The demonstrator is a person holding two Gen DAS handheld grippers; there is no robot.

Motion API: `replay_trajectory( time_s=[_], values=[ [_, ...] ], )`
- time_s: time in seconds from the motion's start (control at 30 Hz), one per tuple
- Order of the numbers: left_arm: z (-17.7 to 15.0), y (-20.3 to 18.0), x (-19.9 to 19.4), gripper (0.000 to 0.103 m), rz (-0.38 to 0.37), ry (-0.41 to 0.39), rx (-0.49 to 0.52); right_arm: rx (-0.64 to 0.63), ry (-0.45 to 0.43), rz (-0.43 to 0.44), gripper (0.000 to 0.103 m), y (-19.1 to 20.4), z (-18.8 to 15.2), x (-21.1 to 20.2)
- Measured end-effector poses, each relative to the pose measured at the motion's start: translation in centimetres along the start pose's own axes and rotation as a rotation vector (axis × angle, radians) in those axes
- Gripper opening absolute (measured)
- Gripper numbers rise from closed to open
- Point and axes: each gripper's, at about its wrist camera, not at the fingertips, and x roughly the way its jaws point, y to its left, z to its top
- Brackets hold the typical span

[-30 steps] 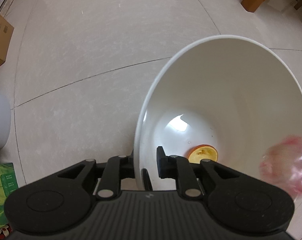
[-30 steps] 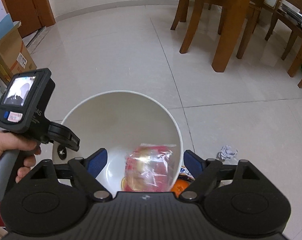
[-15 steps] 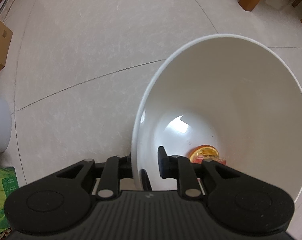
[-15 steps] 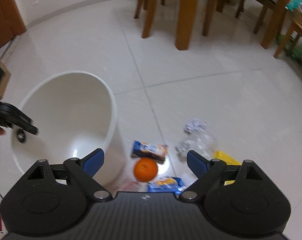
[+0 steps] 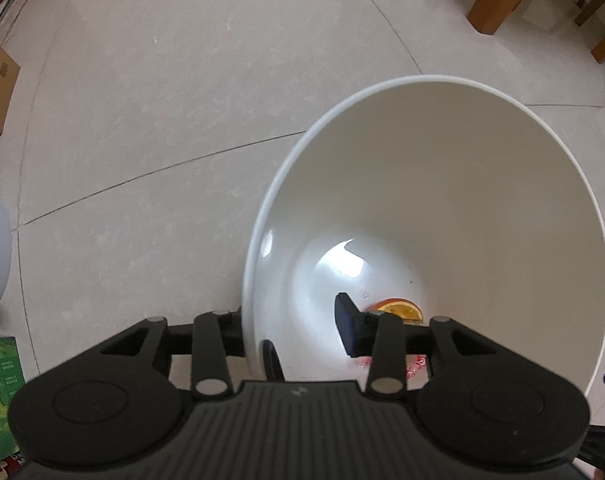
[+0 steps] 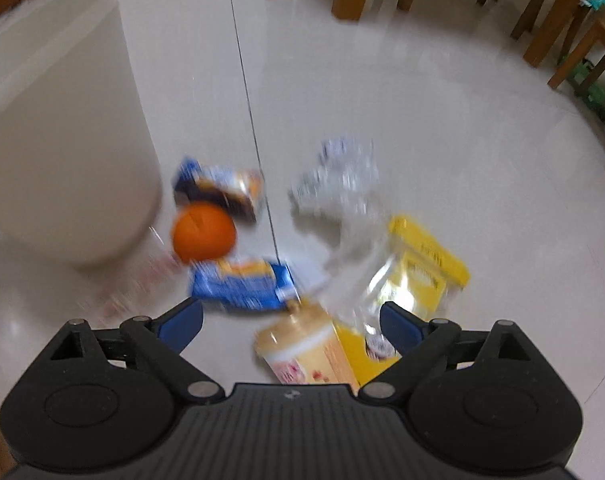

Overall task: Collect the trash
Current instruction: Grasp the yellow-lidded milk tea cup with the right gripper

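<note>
Now the left gripper (image 5: pixel 298 332) pinches the white bin (image 5: pixel 454 184) rim, steadying it. Right gripper (image 6: pixel 290 320), spread wide and empty, hangs over litter right of the bin; the yellow cup (image 6: pixel 306 348) lies nearest, between its fingers, long axis toward the bin.

We see our left gripper (image 5: pixel 294 330) as a black plastic body, ribbed down the middle, with a small pale mark at the top of the ribs. Round discs sit on both sides, and silver pins stud the black linkage bars. Its fingers (image 5: pixel 348 328) are black. Our right gripper (image 6: pixel 292 318) has the same body, but its fingers (image 6: pixel 182 322) carry blue pads.
</note>
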Motion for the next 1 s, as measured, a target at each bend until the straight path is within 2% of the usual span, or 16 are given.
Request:
replay_trajectory(
  time_s=[0.37, 0.77, 0.87, 0.93, 1.0],
  values=[
    [0.2, -0.5, 0.0, 0.036, 0.007, -0.002, 0.022, -0.143, 0.115, -0.011, 0.098, 0.7, -3.3, 7.7],
    [0.0, -0.7, 0.0, 0.036, 0.010, -0.007, 0.033, -0.263, 0.132, -0.046, 0.097, 1.5, -4.1, 12.0],
    [0.0, -0.8, -0.1, 0.036, 0.010, -0.009, 0.035, -0.275, 0.134, -0.050, 0.093, 1.7, -4.2, 12.5],
    [0.0, -0.9, -0.1, 0.036, 0.012, -0.010, 0.037, -0.281, 0.137, -0.056, 0.083, 1.8, -4.2, 12.7],
    [-0.1, -1.1, -0.1, 0.036, 0.016, -0.009, 0.042, -0.280, 0.140, -0.065, 0.081, 1.7, -4.1, 12.9]
  ],
)
